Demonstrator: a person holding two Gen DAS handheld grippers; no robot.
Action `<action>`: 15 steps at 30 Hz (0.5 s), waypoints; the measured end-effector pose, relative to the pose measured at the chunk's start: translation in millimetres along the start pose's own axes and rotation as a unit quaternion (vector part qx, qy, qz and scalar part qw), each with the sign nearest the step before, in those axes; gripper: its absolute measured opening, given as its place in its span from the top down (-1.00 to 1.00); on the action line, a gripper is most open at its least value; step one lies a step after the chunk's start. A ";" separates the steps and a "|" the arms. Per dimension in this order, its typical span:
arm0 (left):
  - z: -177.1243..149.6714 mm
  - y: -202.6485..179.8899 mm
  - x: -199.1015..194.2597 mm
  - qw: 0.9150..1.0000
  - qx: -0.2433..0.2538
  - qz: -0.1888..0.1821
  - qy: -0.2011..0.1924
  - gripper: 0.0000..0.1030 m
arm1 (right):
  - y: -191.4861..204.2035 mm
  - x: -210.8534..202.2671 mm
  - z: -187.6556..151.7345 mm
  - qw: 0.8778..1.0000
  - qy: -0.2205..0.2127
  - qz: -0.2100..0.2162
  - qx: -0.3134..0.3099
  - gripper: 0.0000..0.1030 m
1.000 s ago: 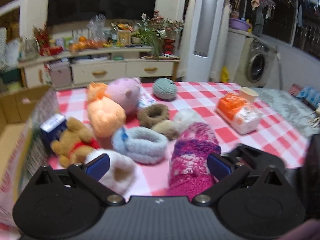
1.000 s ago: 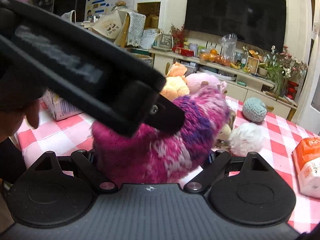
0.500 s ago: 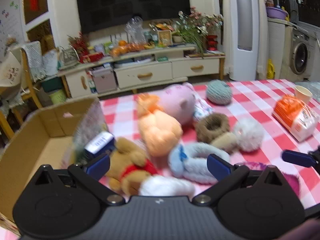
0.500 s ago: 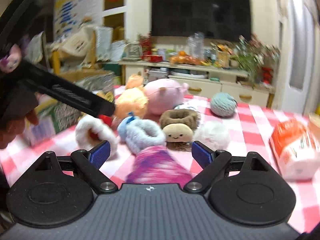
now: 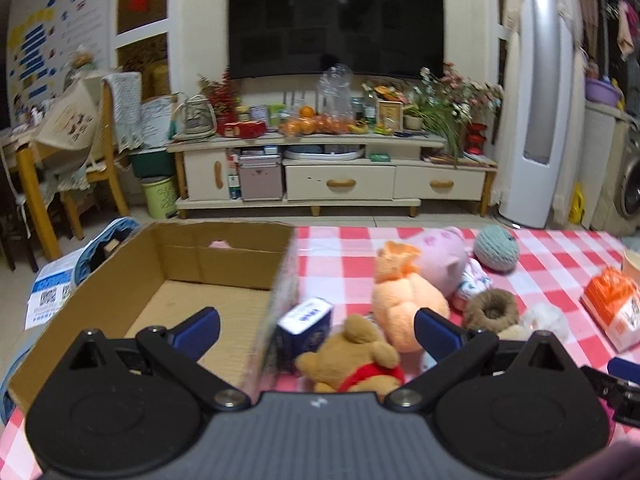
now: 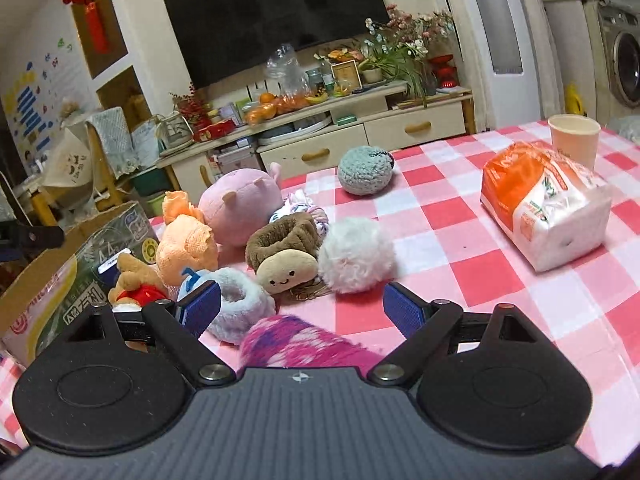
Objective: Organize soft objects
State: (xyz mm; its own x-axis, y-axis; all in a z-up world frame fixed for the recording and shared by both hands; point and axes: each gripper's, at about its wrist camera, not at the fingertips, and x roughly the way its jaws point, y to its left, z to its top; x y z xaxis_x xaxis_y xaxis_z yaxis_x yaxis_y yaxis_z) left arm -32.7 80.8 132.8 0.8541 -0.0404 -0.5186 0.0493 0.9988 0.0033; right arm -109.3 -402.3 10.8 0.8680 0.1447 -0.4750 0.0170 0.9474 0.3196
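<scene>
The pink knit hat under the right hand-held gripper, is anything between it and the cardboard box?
Yes. The bear, a blue fluffy ring and the orange plush lie between the hat and the box.

Pink knit half behind tool.

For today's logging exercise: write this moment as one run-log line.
left gripper: open, empty | right gripper: open, empty | pink knit item: on table | cardboard box: nearly empty

Home living room: wall television, TV cabinet, washing machine, checked tablecloth.
</scene>
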 end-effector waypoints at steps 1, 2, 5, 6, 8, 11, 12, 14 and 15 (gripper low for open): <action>0.0 5.4 -1.2 1.000 -0.005 0.002 -0.001 -0.99 | 5.7 -0.8 -0.4 1.000 0.000 -0.001 -0.006 -1.00; 0.0 9.7 -1.7 1.000 -0.009 0.005 -0.002 -0.99 | 8.8 -2.5 3.1 1.000 0.000 -0.001 -0.009 -1.00; -1.3 22.6 -2.2 1.000 -0.014 0.016 -0.001 -0.99 | 28.0 -2.2 7.1 1.000 0.002 -0.005 -0.027 -1.00; -1.6 28.3 -2.7 1.000 -0.017 0.020 -0.002 -0.99 | 34.4 -0.3 8.6 0.999 0.005 -0.005 -0.034 -1.00; -0.5 38.7 -3.6 0.999 -0.023 0.026 -0.003 -0.99 | 47.8 5.0 11.9 0.999 0.013 -0.002 -0.039 -1.00; 1.5 59.2 -6.9 0.998 -0.041 0.037 -0.008 -0.99 | 63.9 10.8 14.5 0.999 0.027 0.012 -0.044 -1.00; 1.9 66.1 -7.8 0.998 -0.048 0.040 -0.009 -0.99 | 67.7 11.9 13.8 0.998 0.029 0.017 -0.047 -1.00; 2.4 78.3 -8.4 0.997 -0.062 0.046 -0.008 -0.99 | 80.8 14.3 16.3 0.998 0.033 0.027 -0.056 -1.00; 2.1 83.5 -9.2 0.996 -0.068 0.050 -0.007 -0.99 | 88.0 15.2 16.7 0.997 0.033 0.031 -0.059 -1.00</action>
State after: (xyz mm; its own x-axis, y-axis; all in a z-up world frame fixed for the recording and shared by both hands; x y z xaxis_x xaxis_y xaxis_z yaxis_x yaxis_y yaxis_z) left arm -35.2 164.5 139.6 0.8588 0.0604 -0.5087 -0.1066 0.9924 -0.0621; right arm -86.3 -321.5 45.4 0.8307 0.2194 -0.5116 -0.0977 0.9622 0.2541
